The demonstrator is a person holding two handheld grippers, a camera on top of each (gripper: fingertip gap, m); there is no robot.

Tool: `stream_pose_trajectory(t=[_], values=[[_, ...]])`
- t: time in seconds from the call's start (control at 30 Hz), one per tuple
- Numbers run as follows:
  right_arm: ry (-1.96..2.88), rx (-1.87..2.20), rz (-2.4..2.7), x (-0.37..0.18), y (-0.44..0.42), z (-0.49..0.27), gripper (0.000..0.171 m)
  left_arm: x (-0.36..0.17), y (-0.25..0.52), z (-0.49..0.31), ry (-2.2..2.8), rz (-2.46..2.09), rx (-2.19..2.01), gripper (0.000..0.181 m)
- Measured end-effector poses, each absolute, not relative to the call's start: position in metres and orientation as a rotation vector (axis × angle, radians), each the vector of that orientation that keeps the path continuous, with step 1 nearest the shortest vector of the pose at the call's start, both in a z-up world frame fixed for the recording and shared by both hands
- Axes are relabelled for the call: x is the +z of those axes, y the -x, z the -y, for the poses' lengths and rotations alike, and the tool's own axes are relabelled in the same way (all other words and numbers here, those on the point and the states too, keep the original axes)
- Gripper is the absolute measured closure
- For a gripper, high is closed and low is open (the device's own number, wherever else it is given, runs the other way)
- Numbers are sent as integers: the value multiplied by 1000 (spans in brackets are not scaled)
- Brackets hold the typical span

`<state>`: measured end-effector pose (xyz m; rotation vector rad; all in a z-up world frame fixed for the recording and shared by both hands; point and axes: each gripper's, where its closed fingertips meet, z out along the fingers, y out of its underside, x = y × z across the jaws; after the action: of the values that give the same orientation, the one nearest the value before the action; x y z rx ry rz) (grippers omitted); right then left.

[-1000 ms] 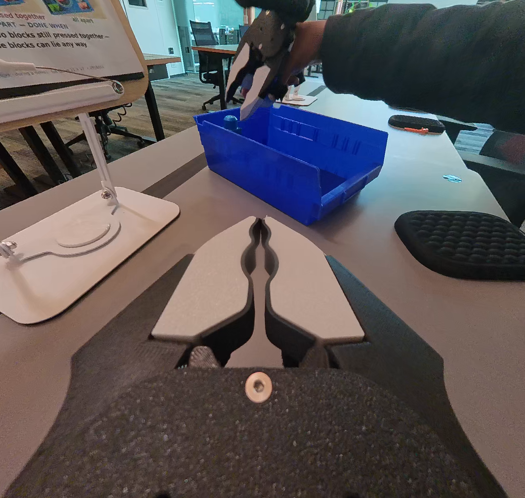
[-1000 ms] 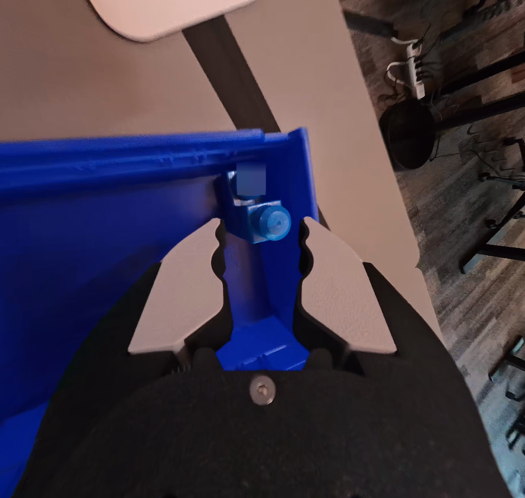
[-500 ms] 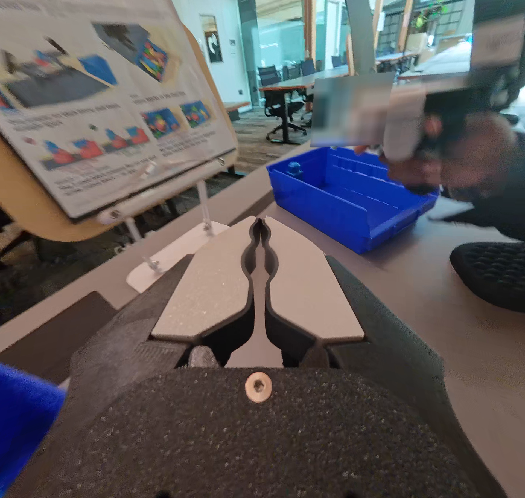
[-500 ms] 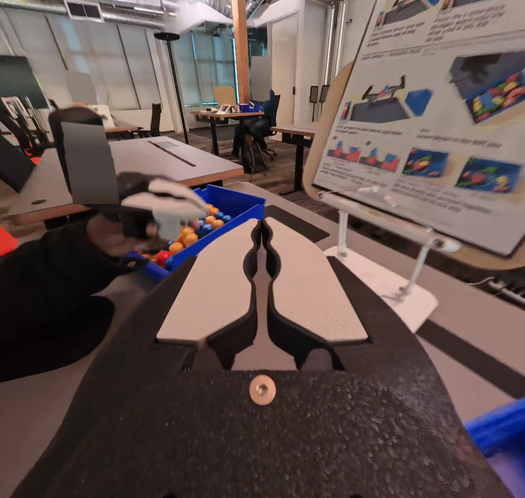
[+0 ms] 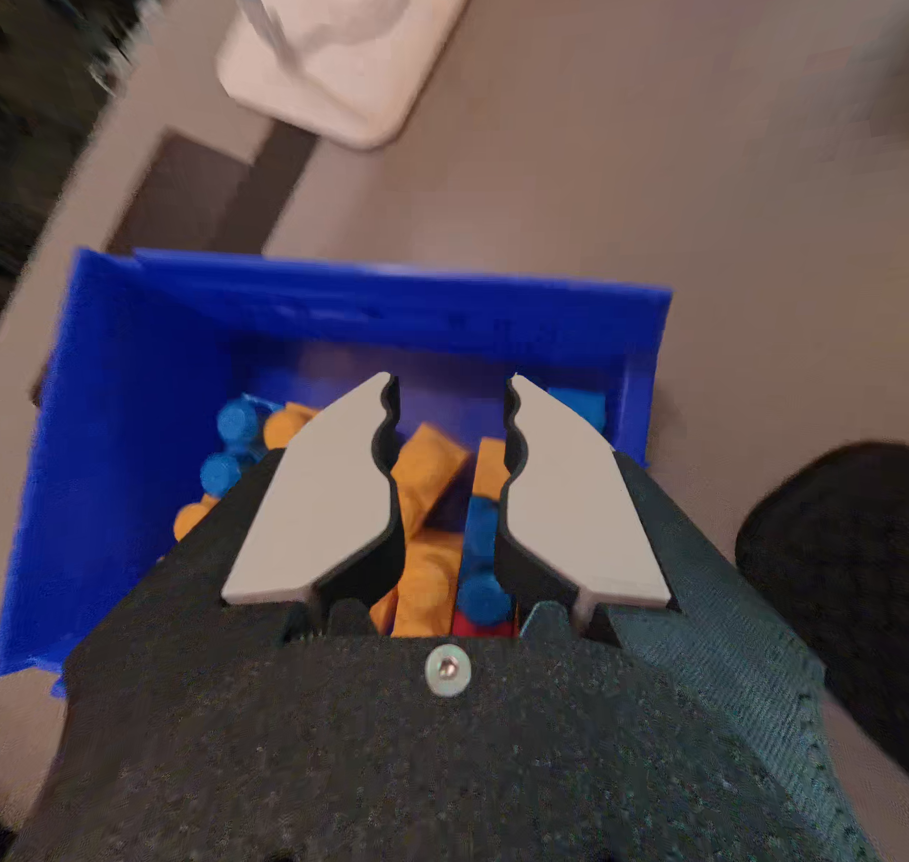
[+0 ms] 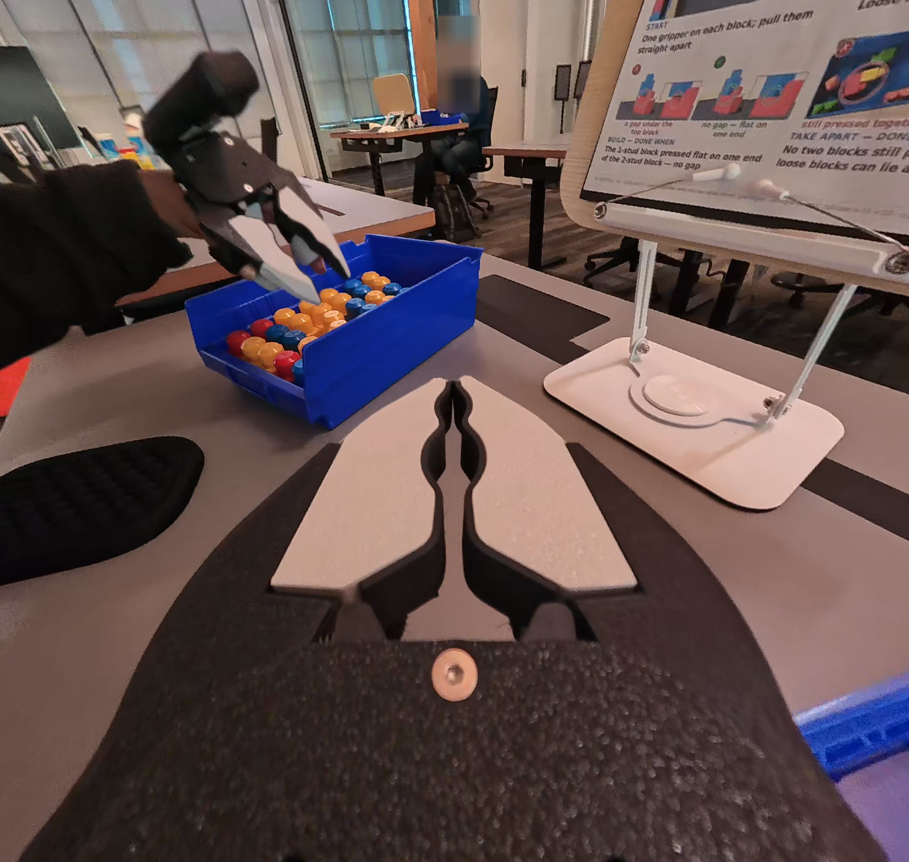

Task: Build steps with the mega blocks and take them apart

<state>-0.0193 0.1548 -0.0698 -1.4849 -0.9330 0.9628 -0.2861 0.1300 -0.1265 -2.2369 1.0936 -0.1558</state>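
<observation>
Hovering over a glossy blue plastic bin [image 5: 123,395] with fingers spread apart and nothing between them: left gripper [image 5: 450,385], tips angled down at the heap inside. Filling that bin, mega blocks [image 6: 315,319] in orange, blue and red, smooth moulded plastic with rounded studs, jumbled at all angles and shown blurred in the left wrist view. Resting low above the matte grey table [image 6: 738,617], well apart from the bin: right gripper [image 6: 451,388], pale grainy finger faces pressed together on wavy black inner edges, clamped on nothing. Coarse, pebbled black body behind the fingers, with one round metal screw at centre. Lying flat on the table left of the right gripper, a black pad [image 6: 88,499] with a dimpled rubbery surface and rounded outline. Standing to the right, a white metal stand [image 6: 688,420] with a flat rounded-corner base and thin wire struts, propping a wooden-edged board [image 6: 590,100] that carries a printed sheet. Showing at the lower right corner, the ribbed edge of a second blue bin [image 6: 856,735].
</observation>
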Motion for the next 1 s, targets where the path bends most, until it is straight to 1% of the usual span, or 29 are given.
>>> stream_pose_trajectory(t=[0.13,0.43,0.47,0.57,0.8,1.0], values=[[1505,969,946,-76,21,-155,171,-161,310,-123,2432,-1225,-89,137],[1521,960,1004,-87,27,-151,171,-186,328,-123,2659,-1292,-106,141],[1521,960,1008,-88,27,-150,171,-189,330,-123,2669,-1303,-86,141],[1525,961,1014,-90,27,-150,171,-197,331,-124,2676,-1329,-67,152],[1512,951,1032,-91,28,-148,171,-169,327,-129,2597,-1275,-53,152],[1488,914,1085,-94,33,-142,170,-119,311,-133,2411,-1233,-20,152]])
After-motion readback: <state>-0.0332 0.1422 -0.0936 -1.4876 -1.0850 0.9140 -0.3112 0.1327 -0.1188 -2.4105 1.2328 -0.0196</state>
